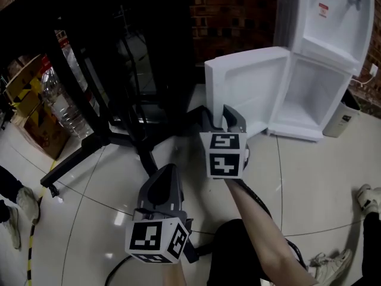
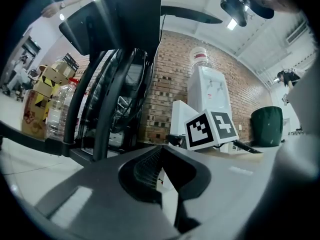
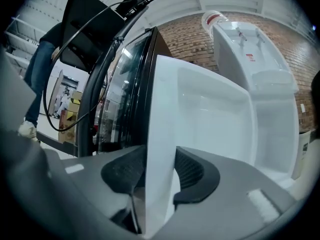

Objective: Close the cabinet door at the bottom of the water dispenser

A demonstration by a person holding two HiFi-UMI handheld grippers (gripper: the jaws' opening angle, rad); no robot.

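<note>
Door (image 1: 247, 88): swung wide open, left of the dispenser (image 1: 333, 22), hinged at the cabinet (image 1: 312, 103) at its foot.
Right tongs (image 1: 228, 119): pinching the door's free near edge, one pad on each face.
Left tongs (image 1: 162, 186): pressed together, empty, nearer and left, well apart from the door.
Slip risk: smooth panel; a pull off the hinge's arc would likely slide it out of the pads.
Trap risk: tongs left on the edge would likely jam between door and cabinet, leaving it ajar.
Tip risk: a hard shove could rock the dispenser.

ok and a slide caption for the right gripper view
Right gripper clamped on the free edge of the open white cabinet door below the water dispenser
</note>
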